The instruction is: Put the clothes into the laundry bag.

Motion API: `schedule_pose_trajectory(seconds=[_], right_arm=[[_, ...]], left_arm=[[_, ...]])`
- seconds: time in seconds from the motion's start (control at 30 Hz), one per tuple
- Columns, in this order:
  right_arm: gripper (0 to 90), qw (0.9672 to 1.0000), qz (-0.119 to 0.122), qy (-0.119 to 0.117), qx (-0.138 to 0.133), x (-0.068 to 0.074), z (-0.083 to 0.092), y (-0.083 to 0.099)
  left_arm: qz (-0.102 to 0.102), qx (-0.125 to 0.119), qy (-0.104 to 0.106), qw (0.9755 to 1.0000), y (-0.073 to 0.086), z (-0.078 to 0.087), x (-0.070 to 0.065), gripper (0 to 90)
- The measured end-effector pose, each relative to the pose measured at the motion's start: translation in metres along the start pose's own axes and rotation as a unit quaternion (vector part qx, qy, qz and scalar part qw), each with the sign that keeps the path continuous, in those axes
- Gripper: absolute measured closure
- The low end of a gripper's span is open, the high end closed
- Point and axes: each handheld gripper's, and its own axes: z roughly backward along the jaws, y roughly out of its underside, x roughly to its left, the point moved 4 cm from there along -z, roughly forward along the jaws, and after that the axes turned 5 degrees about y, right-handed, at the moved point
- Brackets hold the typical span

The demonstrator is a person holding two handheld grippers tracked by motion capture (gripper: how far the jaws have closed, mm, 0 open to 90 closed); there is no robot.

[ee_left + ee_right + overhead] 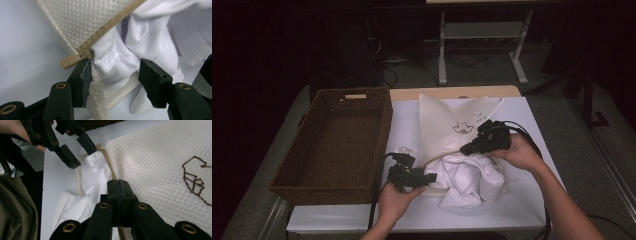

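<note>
A cream mesh laundry bag [447, 125] with a brown embroidered figure lies on the white table, and a white garment [467, 182] spills out of its open zipped side. My right gripper [464, 148] is shut on the bag's tan zipper edge [113, 173], its jaws pressed together around it [120, 185]. My left gripper [432, 179] stands open at the bag's near corner. In the left gripper view its jaws [113, 75] straddle a fold of the white garment [147, 42] and the mesh edge, just below the tan zipper pull [71, 60].
A brown wicker basket [332, 185] stands at the left of the table, close to my left hand. The white table top [512, 210] extends in front of and to the right of the garment. A wooden strip runs along the far edge.
</note>
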Motion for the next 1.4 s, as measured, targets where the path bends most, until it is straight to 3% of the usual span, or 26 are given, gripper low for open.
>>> schedule_pose_trajectory(seconds=[0.1, 0.17, 0.3, 0.37, 0.47, 0.53, 0.6, 0.7, 0.77, 0.87, 1.0, 1.1, 1.13, 1.2, 1.27, 1.33, 1.4], right_arm=[[88.6, 1.0, 0.006, 0.0, 0.001, 0.002, -0.001, -0.001], [88.6, 1.0, 0.006, 0.0, 0.0, 0.003, -0.002, -0.001], [88.6, 0.9999, 0.012, -0.001, 0.001, 0.004, -0.002, -0.002], [88.6, 0.9999, 0.013, -0.001, 0.0, 0.005, -0.001, -0.001], [88.6, 0.9999, 0.015, -0.003, -0.003, 0.006, 0.0, -0.002], [88.7, 0.9998, 0.016, -0.004, -0.006, 0.007, 0.002, -0.004], [88.6, 0.9998, 0.019, -0.003, -0.006, 0.008, 0.004, -0.007], [88.7, 0.9997, 0.022, 0.0, -0.007, 0.008, 0.006, -0.011], [88.7, 0.9998, 0.018, 0.002, -0.009, 0.006, 0.005, -0.011], [88.7, 0.9999, 0.01, -0.001, 0.001, 0.001, 0.0, -0.007], [88.6, 1.0, 0.003, -0.004, 0.001, -0.001, -0.003, -0.003], [88.6, 1.0, 0.003, -0.003, -0.001, -0.002, -0.002, -0.003], [88.6, 1.0, 0.002, -0.002, -0.001, -0.002, -0.002, -0.003], [88.6, 1.0, 0.004, -0.002, -0.001, -0.002, -0.002, -0.004], [88.6, 1.0, 0.003, -0.001, 0.0, -0.002, -0.003, -0.004], [88.6, 1.0, 0.002, -0.001, 0.001, -0.002, -0.003, -0.004], [88.6, 1.0, 0.0, -0.002, 0.003, -0.002, -0.004, -0.004]], left_arm=[[0.012, 0.015, 0.009, 0.9998, -0.001, -0.011, 0.002, 46.9], [0.019, 0.024, 0.013, 0.9995, -0.004, -0.02, 0.003, 53.8], [0.016, 0.025, 0.005, 0.9996, -0.01, -0.036, 0.005, 76.0], [0.019, 0.013, 0.006, 0.9997, -0.013, -0.04, 0.005, 86.1], [0.023, -0.012, 0.03, 0.9992, -0.023, -0.043, -0.001, 87.4], [0.017, -0.02, 0.027, 0.9993, -0.03, -0.046, -0.006, 87.5], [0.028, -0.035, 0.034, 0.9984, -0.036, -0.05, -0.008, 87.5], [0.035, -0.073, 0.011, 0.9966, -0.043, -0.053, -0.003, 87.5], [0.054, -0.09, 0.008, 0.9945, -0.046, -0.054, 0.002, 87.4], [0.043, -0.072, 0.013, 0.9964, -0.043, -0.049, 0.002, 84.6], [0.019, -0.041, 0.016, 0.9988, -0.033, -0.03, 0.0, 69.7], [0.018, -0.03, 0.03, 0.9989, -0.024, -0.017, -0.006, 59.9], [0.013, -0.017, 0.042, 0.9989, -0.02, -0.016, -0.009, 56.9], [-0.009, 0.008, 0.044, 0.9989, -0.012, -0.015, -0.017, 50.7], [-0.011, 0.028, 0.07, 0.9971, -0.003, -0.019, -0.024, 44.6], [-0.012, 0.066, 0.093, 0.9934, 0.006, -0.029, -0.029, 38.9], [-0.017, 0.092, 0.096, 0.9911, 0.013, -0.041, -0.032, 35.3]])
